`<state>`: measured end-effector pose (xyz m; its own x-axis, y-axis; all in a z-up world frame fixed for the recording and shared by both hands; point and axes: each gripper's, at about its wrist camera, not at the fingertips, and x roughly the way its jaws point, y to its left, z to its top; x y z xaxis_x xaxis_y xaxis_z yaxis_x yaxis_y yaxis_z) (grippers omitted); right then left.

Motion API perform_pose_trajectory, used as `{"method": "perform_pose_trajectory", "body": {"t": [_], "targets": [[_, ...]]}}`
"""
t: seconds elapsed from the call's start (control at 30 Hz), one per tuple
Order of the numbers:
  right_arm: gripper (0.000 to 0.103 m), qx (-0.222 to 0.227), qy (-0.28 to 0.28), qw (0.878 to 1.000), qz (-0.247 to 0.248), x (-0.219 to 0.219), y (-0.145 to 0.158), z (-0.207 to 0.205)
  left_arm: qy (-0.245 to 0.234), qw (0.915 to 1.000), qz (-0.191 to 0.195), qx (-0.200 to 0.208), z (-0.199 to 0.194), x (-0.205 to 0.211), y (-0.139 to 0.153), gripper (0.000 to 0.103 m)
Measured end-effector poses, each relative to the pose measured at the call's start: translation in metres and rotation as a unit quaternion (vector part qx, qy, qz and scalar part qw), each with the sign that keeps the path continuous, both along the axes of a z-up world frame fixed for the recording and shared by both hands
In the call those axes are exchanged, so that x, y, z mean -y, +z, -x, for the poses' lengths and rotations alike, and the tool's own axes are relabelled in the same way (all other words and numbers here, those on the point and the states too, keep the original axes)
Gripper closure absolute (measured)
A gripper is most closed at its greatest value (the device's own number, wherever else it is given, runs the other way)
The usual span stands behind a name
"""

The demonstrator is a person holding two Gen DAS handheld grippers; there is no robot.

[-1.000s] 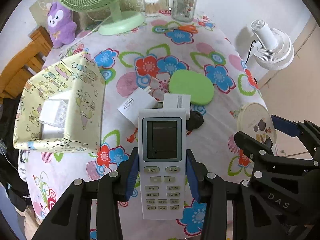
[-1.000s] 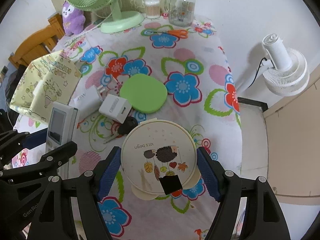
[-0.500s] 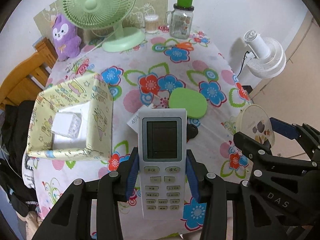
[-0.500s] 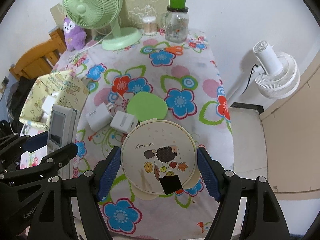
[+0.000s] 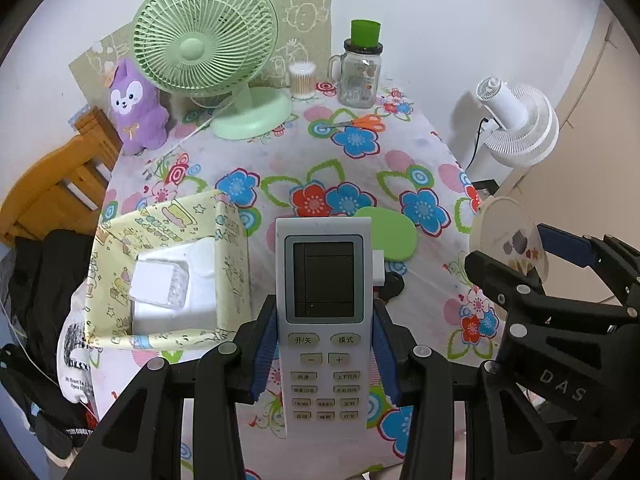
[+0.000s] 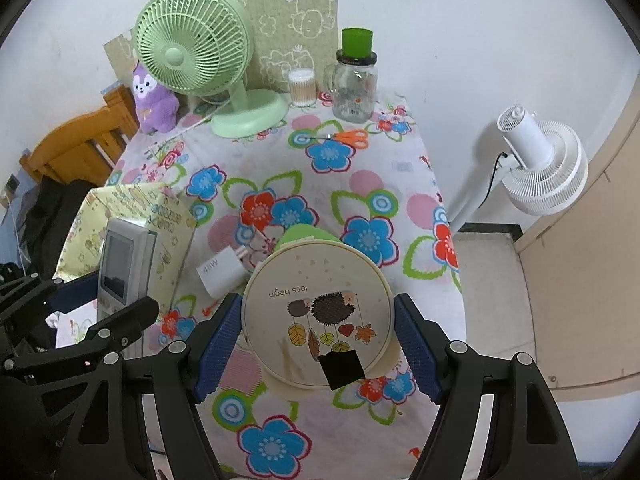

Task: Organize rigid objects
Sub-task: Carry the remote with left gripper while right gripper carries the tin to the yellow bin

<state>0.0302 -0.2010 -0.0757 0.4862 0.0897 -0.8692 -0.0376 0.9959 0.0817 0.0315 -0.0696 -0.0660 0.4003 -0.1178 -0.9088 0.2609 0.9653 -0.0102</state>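
Note:
My left gripper [image 5: 323,344] is shut on a white air-conditioner remote [image 5: 323,320] and holds it high above the flowered table. The remote also shows in the right wrist view [image 6: 122,266]. My right gripper [image 6: 318,340] is shut on a round cream tin [image 6: 318,312] with a hedgehog picture; the tin also shows in the left wrist view [image 5: 510,240]. A yellow patterned box [image 5: 224,248] stands left of the remote, with white items [image 5: 160,286] inside. On the cloth lie a green oval pad [image 5: 390,234], a white 45W charger [image 6: 220,272] and a small black object [image 5: 392,286].
At the table's back stand a green desk fan [image 5: 208,48], a purple plush [image 5: 136,108], a cotton-swab tub [image 5: 302,80] and a glass jar with green lid [image 5: 360,72]. Orange scissors [image 5: 364,122] lie near them. A white floor fan [image 5: 516,124] stands right; a wooden chair [image 5: 52,188] left.
Both grippers have risen and pulled back from the table with their objects; the table looks smaller and farther. The remote now hides the charger in the left wrist view.

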Motion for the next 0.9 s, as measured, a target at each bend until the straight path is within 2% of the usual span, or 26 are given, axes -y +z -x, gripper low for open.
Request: {"method": "perform_pose_trajectory", "body": {"t": [0.9], "targets": [[0.026,0.01,-0.018,1.0,0.01,-0.077,0.018,-0.026,-0.014,0.9997,0.006,0.019,-0.028,-0.074,0.011,0.058]]}}
